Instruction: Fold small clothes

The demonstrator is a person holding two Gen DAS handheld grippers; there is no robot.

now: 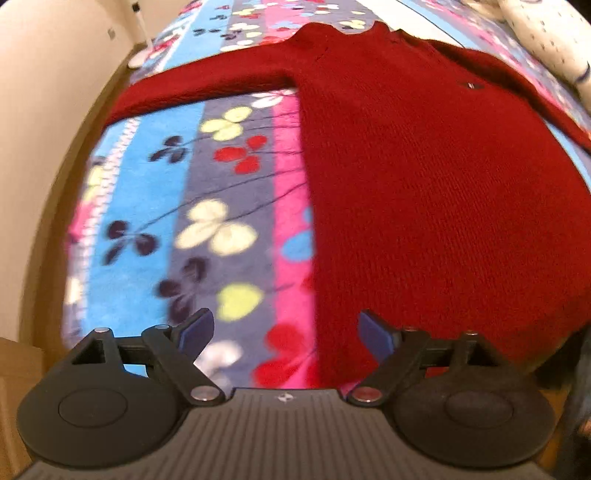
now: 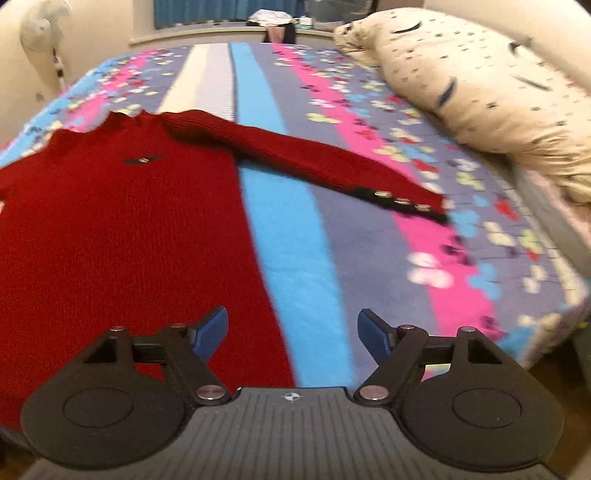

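Observation:
A dark red knitted sweater (image 1: 424, 184) lies flat and face up on the striped butterfly blanket (image 1: 221, 177), both sleeves spread out sideways. My left gripper (image 1: 286, 328) hangs open above the sweater's lower left hem corner, nothing between its blue pads. In the right wrist view the same sweater (image 2: 122, 229) fills the left half, and its right sleeve (image 2: 332, 166) ends in a dark buttoned cuff (image 2: 402, 201). My right gripper (image 2: 293, 330) stands open over the lower right hem edge, holding nothing.
A cream patterned pillow or duvet (image 2: 480, 77) lies along the bed's right side. A standing fan (image 2: 46, 22) is at the far left by the wall. Beyond the bed's far edge is a sill with items (image 2: 275, 18). The bed's left edge drops to a wooden floor (image 1: 48, 206).

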